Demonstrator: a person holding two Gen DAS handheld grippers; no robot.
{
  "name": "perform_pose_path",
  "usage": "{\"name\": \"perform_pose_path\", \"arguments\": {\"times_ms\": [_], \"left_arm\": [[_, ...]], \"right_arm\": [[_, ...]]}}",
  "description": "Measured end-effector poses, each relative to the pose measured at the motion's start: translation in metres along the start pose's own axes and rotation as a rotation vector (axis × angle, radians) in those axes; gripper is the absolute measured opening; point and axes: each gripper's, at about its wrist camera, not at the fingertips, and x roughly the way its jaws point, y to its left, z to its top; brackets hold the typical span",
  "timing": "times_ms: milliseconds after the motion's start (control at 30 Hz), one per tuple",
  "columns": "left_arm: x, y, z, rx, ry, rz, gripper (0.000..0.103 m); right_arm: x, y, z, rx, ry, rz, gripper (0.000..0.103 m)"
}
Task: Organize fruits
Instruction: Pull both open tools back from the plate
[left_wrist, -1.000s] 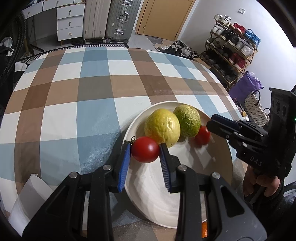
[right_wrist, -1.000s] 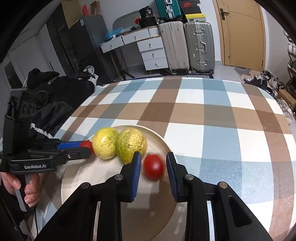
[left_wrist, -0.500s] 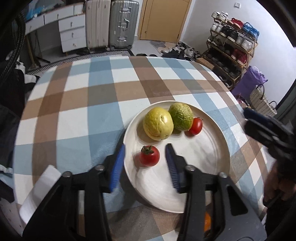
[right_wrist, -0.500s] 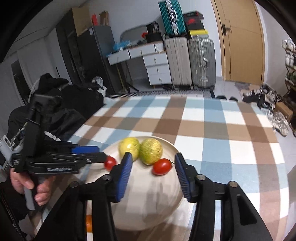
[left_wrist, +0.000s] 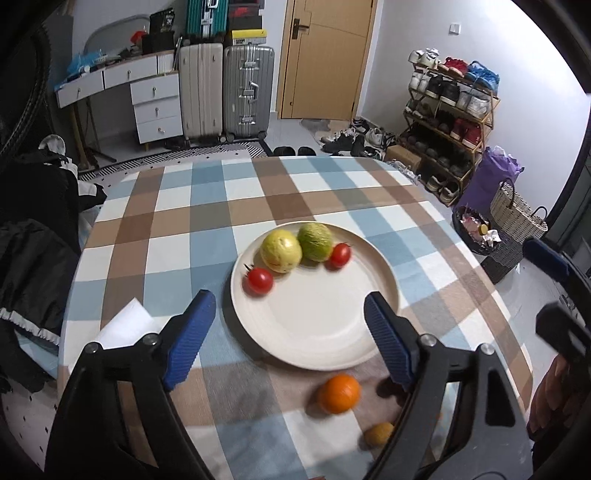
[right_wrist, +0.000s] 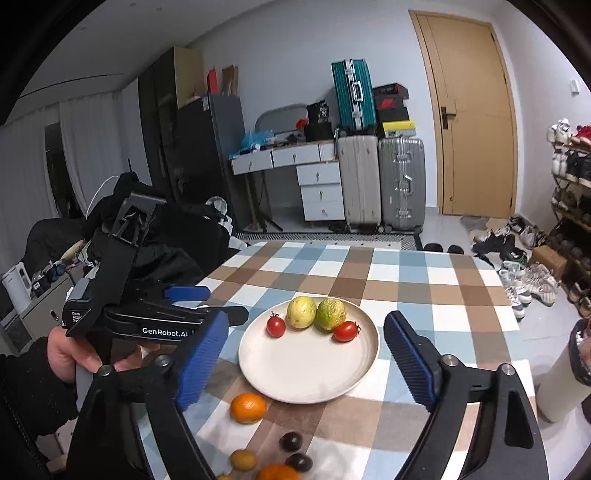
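Observation:
A white plate (left_wrist: 317, 332) (right_wrist: 295, 376) on the checked tablecloth holds a yellow fruit (left_wrist: 280, 250) (right_wrist: 301, 312), a green fruit (left_wrist: 315, 242) (right_wrist: 331, 314) and two red tomatoes (left_wrist: 259, 280) (left_wrist: 340, 255) (right_wrist: 276, 326) (right_wrist: 346, 331). An orange (left_wrist: 338, 393) (right_wrist: 248, 407) lies on the cloth in front of the plate. My left gripper (left_wrist: 291, 339) is open and empty, held back above the plate's near side. My right gripper (right_wrist: 306, 365) is open and empty, also back from the plate. The left gripper also shows in the right wrist view (right_wrist: 207, 302), at the plate's left.
A small yellow-brown fruit (left_wrist: 378, 434) (right_wrist: 242, 459), two dark round fruits (right_wrist: 290, 441) (right_wrist: 298, 462) and another orange (right_wrist: 277, 472) lie near the table's front edge. A white paper (left_wrist: 122, 325) lies left of the plate. A white cylinder (right_wrist: 561, 384) stands at the right.
Both grippers have let go of their tomatoes, opened wide and drawn back and up from the plate. The two tomatoes now rest on the plate beside the yellow and green fruits.

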Motion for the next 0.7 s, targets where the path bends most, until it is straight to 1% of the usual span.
{"name": "perform_pose_path", "arguments": {"times_ms": [67, 167, 200, 267, 300, 433, 500, 600, 700], "left_arm": [[-0.017, -0.008, -0.008, 0.005, -0.017, -0.015, 0.083], [-0.042, -0.019, -0.021, 0.018, -0.052, -0.027, 0.088], [-0.049, -0.022, -0.025, 0.020, -0.061, -0.029, 0.090], [-0.065, -0.029, -0.035, 0.021, -0.081, -0.026, 0.099], [-0.073, -0.032, -0.041, 0.020, -0.091, -0.027, 0.101], [-0.096, -0.042, -0.061, 0.023, -0.129, -0.045, 0.102], [-0.103, -0.046, -0.072, 0.020, -0.128, -0.046, 0.102], [-0.104, -0.051, -0.094, 0.019, -0.089, -0.052, 0.102], [-0.095, -0.053, -0.112, 0.017, -0.050, -0.059, 0.102]], "right_arm": [[-0.013, 0.007, -0.004, -0.001, -0.009, 0.006, 0.092], [-0.035, 0.019, -0.012, -0.005, -0.026, 0.001, 0.101], [-0.040, 0.022, -0.014, -0.007, -0.031, 0.000, 0.102], [-0.053, 0.027, -0.020, -0.007, -0.041, -0.005, 0.102], [-0.059, 0.029, -0.023, -0.003, -0.043, -0.011, 0.102], [-0.077, 0.035, -0.036, 0.018, -0.040, -0.022, 0.103], [-0.084, 0.036, -0.044, 0.037, -0.033, -0.024, 0.103], [-0.092, 0.038, -0.057, 0.055, -0.027, -0.039, 0.103], [-0.094, 0.037, -0.071, 0.064, -0.008, -0.053, 0.103]]}}
